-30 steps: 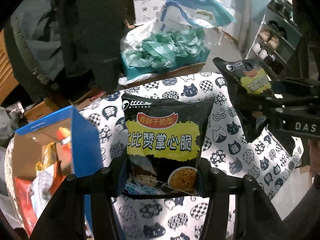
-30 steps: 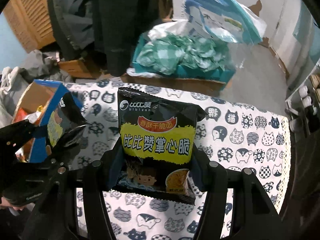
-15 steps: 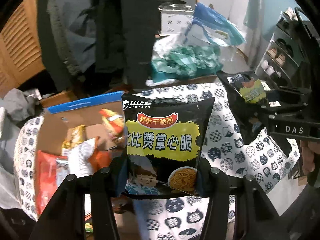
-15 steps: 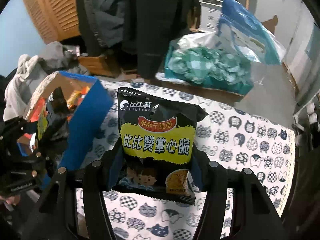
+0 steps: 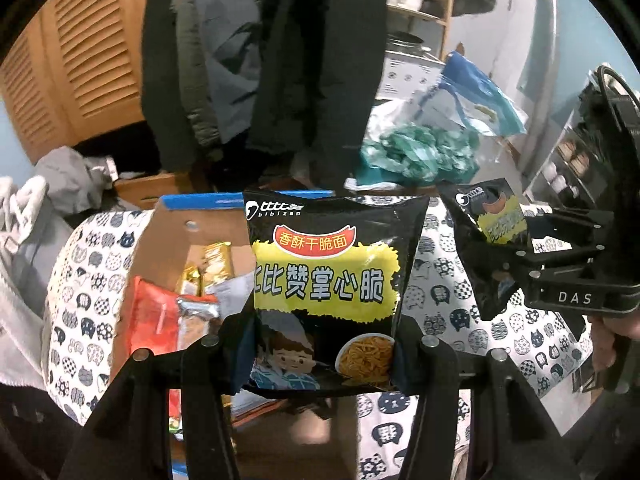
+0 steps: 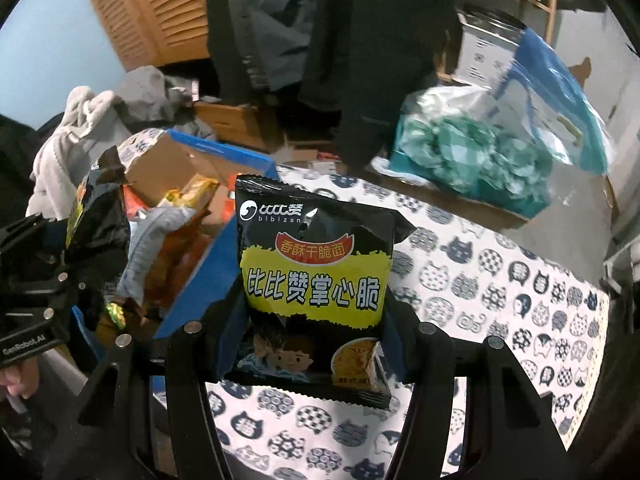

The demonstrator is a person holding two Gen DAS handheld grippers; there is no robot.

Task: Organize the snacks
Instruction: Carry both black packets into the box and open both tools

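Note:
My left gripper (image 5: 322,344) is shut on the lower edge of a black-and-yellow noodle snack packet (image 5: 324,280), held upright above an open cardboard box with a blue rim (image 5: 192,216). Inside the box lie an orange packet (image 5: 152,316) and gold wrappers (image 5: 208,264). To the right in the left wrist view, my right gripper (image 5: 516,256) carries a second packet (image 5: 488,220). In the right wrist view that gripper (image 6: 312,332) is shut on its own identical packet (image 6: 312,280) over the cat-print tablecloth (image 6: 500,280), right of the box (image 6: 224,152). The left gripper (image 6: 68,256) hangs over the box.
Dark coats (image 5: 280,60) hang behind the table. A teal bundle in a plastic bag (image 6: 472,160) sits at the back right. Grey clothes (image 6: 88,120) are piled at the left by a louvred wooden door (image 6: 160,12). A shoe rack (image 5: 576,160) stands far right.
Both grippers have swung left with their packets still held. The snack box has come from the left edge to the middle of the left wrist view, beneath the left packet.

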